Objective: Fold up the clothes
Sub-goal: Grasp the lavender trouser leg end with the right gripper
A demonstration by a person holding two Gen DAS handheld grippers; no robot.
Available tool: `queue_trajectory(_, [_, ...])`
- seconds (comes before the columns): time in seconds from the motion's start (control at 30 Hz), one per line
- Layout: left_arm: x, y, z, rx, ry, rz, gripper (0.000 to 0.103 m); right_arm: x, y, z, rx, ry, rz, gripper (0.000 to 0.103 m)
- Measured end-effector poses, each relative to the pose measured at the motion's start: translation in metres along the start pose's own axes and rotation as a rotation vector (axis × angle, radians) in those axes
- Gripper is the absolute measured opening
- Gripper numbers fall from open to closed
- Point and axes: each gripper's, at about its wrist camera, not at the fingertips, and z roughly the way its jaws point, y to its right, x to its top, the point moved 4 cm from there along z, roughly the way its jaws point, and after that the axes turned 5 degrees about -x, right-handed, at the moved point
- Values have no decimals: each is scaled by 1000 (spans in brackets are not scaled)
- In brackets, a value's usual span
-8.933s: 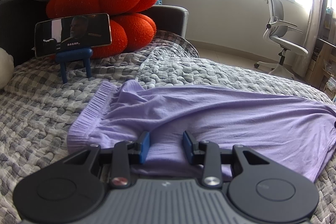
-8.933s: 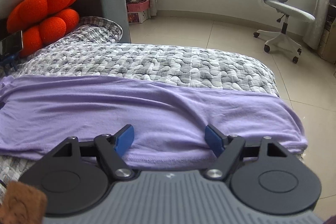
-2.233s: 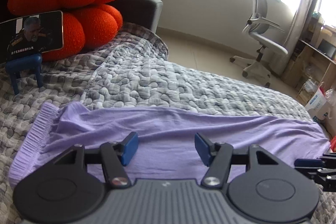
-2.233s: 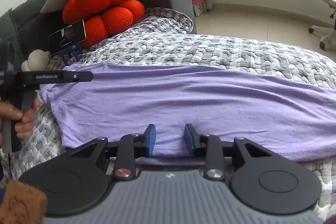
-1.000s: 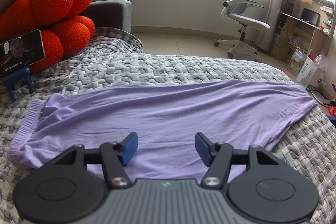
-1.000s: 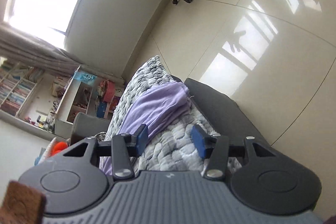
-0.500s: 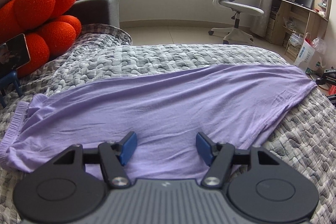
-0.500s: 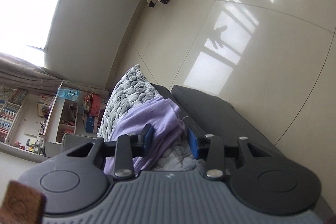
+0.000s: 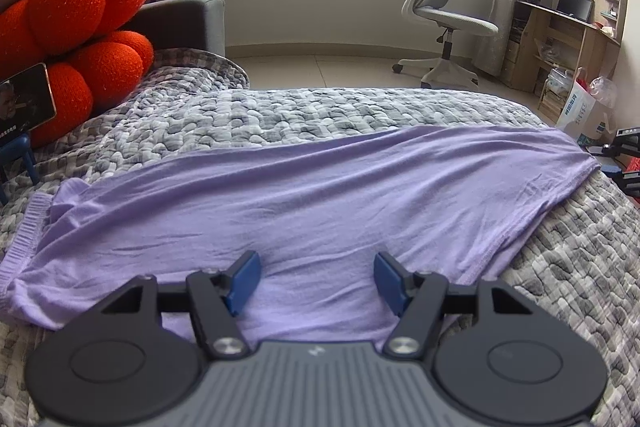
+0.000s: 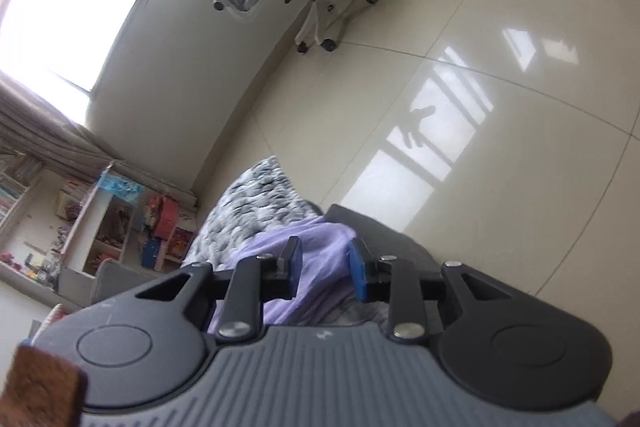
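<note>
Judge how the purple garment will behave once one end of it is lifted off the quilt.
Probably floppy: the purple garment lies flat and wrinkled on the quilt, following its bumps. It looks thin, so likely light. With the right tongs closing around its bunched end, the rest should drape and trail, not lift stiffly.

Home bedroom, quilted bed, orange cushions, office chair

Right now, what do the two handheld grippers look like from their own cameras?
Both match: the left gripper and right gripper have blue pads on black linkage arms with silver pivot screws, two round black discs, and a ribbed grey body bearing a small white mark. A brown fuzzy patch shows beside the right one.
</note>
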Motion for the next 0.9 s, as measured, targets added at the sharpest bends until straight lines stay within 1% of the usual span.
queue_trajectory(0.03, [0, 0, 0, 0, 1, 0, 65, -1, -1, 1, -7, -18, 7, 31])
queue_trajectory(0.1, [0, 0, 0, -1, 2, -1, 65, -2, 1, 2, -77, -38, 65, 31])
queue_trajectory(0.13, [0, 0, 0, -2, 3, -2, 65, -3, 5, -2, -75, -34, 124, 32])
queue_trajectory(0.17, [0, 0, 0, -2, 4, -4, 65, -4, 9, -7, -67, -31, 178, 35])
queue_trajectory(0.2, [0, 0, 0, -2, 4, -1, 65, -5, 12, -11, -47, -31, 219, 41])
queue_trajectory(0.27, [0, 0, 0, 0, 5, 3, 65, -6, 12, -13, -23, -46, 261, 45])
queue_trajectory(0.37, [0, 1, 1, 5, 8, 6, 67, -2, 8, -4, -21, -70, 281, 46])
queue_trajectory(0.47, [0, 2, 2, 9, 8, 5, 68, 4, 11, 9, -19, -94, 339, 46])
queue_trajectory(0.53, [0, 2, 2, 12, 7, 2, 68, 6, 11, 13, -25, -96, 357, 41])
queue_trajectory(0.57, [0, 2, 2, 14, 6, 2, 68, 7, 6, 9, -38, -75, 324, 35])
queue_trajectory(0.6, [0, 2, 2, 16, 6, 2, 68, 7, 2, 6, -51, -53, 291, 31])
queue_trajectory(0.77, [0, 3, 3, 21, 7, 5, 68, 2, -14, 0, -115, 33, 146, 17])
queue_trajectory(0.87, [0, 3, 3, 18, 8, 8, 68, -1, -21, 0, -116, 59, 83, 7])
queue_trajectory(0.9, [0, 3, 2, 16, 9, 8, 68, -3, -26, 0, -108, 66, 57, 7])
